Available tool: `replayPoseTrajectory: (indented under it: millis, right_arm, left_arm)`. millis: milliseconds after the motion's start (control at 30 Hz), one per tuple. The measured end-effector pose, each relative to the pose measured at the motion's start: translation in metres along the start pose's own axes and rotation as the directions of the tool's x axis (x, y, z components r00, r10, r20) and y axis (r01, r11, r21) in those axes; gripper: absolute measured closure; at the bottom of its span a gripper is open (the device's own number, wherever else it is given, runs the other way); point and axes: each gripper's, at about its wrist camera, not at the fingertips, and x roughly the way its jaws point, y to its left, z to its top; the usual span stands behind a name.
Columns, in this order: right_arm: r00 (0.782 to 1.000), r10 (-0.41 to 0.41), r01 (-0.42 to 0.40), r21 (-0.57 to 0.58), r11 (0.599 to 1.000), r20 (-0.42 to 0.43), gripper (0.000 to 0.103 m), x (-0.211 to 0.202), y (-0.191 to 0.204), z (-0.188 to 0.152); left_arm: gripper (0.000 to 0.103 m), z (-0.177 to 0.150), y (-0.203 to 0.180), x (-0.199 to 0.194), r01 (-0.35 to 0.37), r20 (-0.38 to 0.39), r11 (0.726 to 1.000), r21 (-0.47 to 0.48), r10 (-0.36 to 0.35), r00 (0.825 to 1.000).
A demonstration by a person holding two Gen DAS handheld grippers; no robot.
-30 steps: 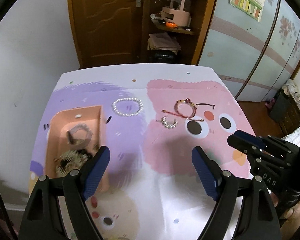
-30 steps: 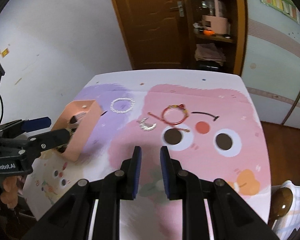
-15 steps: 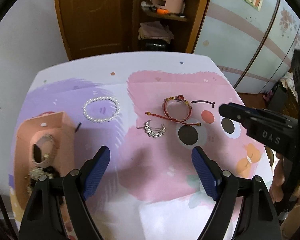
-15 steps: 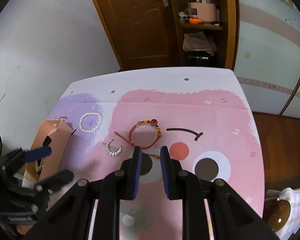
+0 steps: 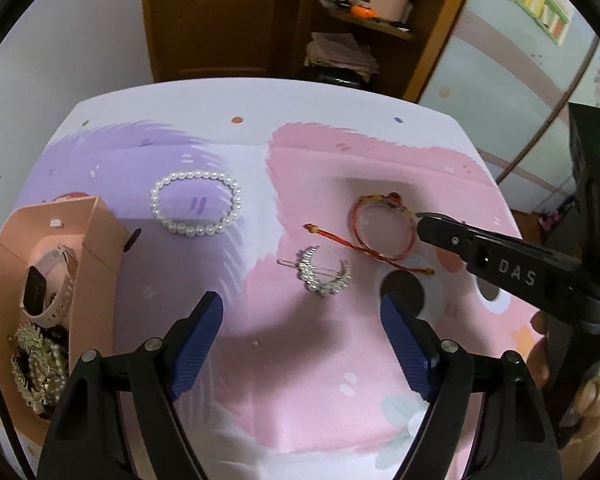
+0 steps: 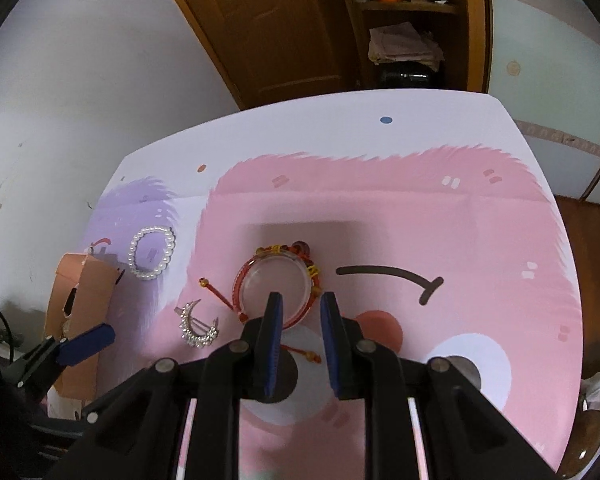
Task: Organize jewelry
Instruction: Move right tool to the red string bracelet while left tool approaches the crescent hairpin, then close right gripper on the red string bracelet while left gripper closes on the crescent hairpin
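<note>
Glossy pearl bracelet (image 5: 196, 208), glittering metal crescent hair clip (image 5: 320, 274) and red woven-cord bracelet (image 5: 382, 228) lie on a smooth printed mat (image 5: 300, 380); a matt pink cardboard box (image 5: 96, 248) stands alongside, before a varnished wooden door (image 5: 216, 16).

A white pearl-bead bracelet (image 5: 196, 208) lies flat as a closed ring on the purple part of the mat. Near it, on the pink part, a silver rhinestone crescent-moon hair clip (image 5: 320, 272) lies flat. Just beyond the clip lies a red cord bracelet with gold and dark red beads (image 5: 382, 232), its loose knotted cord tails trailing across the mat toward the clip. At the mat's left edge sits an open peach-pink cardboard box (image 5: 96, 240); inside lie a pink-strapped smartwatch with a black face (image 5: 44, 284) and a gold leaf-shaped ornament (image 5: 36, 368)
</note>
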Motion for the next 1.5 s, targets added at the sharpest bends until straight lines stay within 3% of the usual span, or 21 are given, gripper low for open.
replayPoseTrajectory:
  millis: [300,500,667,733,833,1067,1267,1500]
  right_arm:
    - [0.997,-0.074,0.073,-0.036,0.997,-0.011,0.084,0.020,0.003,0.008]
    - [0.986,-0.165,0.165,-0.126,0.978,0.007,0.083,0.026,0.015,0.009]
    - [0.970,-0.239,0.243,-0.201,0.949,0.041,0.085,0.027,0.025,0.004]
    - [0.965,-0.256,0.262,-0.213,0.941,0.053,0.093,0.026,0.027,0.001]
    - [0.955,-0.290,0.298,-0.217,0.930,0.068,0.093,0.025,0.025,-0.002]
    - [0.956,-0.286,0.293,-0.147,0.945,0.070,0.093,0.013,0.006,-0.007]
    - [0.962,-0.258,0.267,-0.110,0.958,0.085,0.093,0.001,-0.003,-0.011]
    - [0.965,-0.240,0.248,-0.070,0.966,0.106,0.093,-0.011,-0.012,-0.016]
  left_arm:
    - [0.023,0.001,0.004,0.013,-0.028,-0.002,0.999,-0.018,0.027,1.000]
    - [0.024,0.000,0.011,0.017,-0.027,-0.018,0.999,-0.044,0.027,0.999]
    - [0.037,0.001,0.011,0.019,-0.010,-0.035,0.999,-0.049,0.008,0.999]
    - [0.040,0.001,0.011,0.022,0.003,-0.049,0.999,-0.054,-0.006,0.999]
    - [0.046,0.002,0.012,0.026,0.030,-0.068,0.997,-0.073,-0.035,0.997]
    - [0.072,0.007,0.004,0.035,0.073,-0.105,0.993,-0.091,-0.083,0.991]
    - [0.072,0.019,-0.004,0.041,0.052,-0.125,0.988,-0.144,-0.071,0.990]
    - [0.077,0.037,-0.021,0.051,-0.034,-0.191,0.983,-0.182,-0.001,0.982]
